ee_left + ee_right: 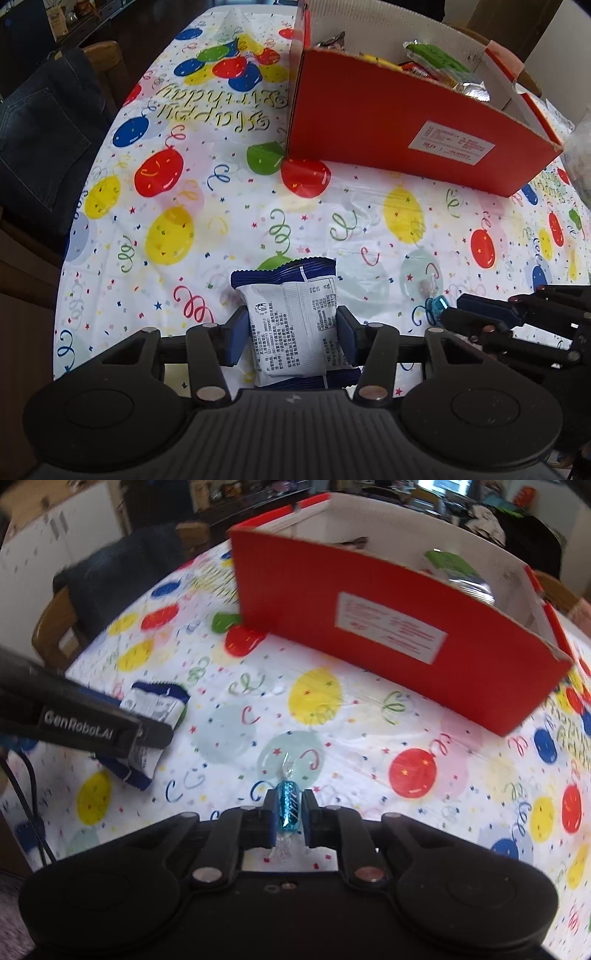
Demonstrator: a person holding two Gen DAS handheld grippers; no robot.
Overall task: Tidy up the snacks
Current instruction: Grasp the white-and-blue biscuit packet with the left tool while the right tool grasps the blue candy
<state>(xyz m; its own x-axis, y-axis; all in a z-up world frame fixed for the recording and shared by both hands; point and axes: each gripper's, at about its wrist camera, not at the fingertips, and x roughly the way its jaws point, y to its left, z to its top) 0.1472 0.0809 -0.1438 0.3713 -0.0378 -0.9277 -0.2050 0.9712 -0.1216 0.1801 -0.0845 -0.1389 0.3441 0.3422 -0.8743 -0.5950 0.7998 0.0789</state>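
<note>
- Our left gripper [291, 328] is clamped on the blue-white packet [291, 321], ready for the far red box [406, 122].
- Our right gripper [289, 812] pinches the blue candy [289, 808] across its middle, keeping the twisted ends free.

Your right gripper [289, 812] is closed on a blue candy [288, 809], its clear twisted ends sticking out above and below the pads. To its left, your left gripper [147, 734] holds a blue-and-white packet [155, 705] over the balloon tablecloth [369, 746]. The red box [388, 627] stands beyond, snacks inside.
</note>
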